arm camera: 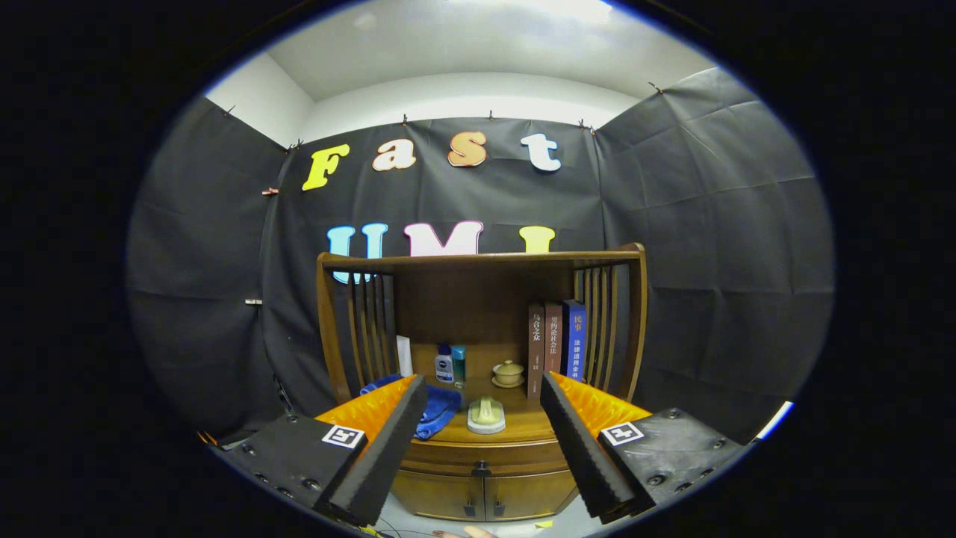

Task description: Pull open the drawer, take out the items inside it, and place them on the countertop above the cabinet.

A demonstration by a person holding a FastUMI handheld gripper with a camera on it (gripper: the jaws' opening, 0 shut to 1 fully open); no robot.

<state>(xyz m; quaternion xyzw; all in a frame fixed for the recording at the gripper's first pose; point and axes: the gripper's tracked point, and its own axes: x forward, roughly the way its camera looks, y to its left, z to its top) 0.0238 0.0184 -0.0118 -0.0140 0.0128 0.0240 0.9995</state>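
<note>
Tool [478,441] is spread wide and empty at the bottom of the frame. The drawer [482,457] sits dead ahead between the fingers, knob [482,471] centred, front running left-right, desk [523,427] just above it.

The gripper [484,441] at the lower centre of the frame: two black foam-padded jaws backed by ribbed orange plastic, each mounted on a black block studded with screws and bearing a small square black-and-white marker, standing wide apart.
</note>
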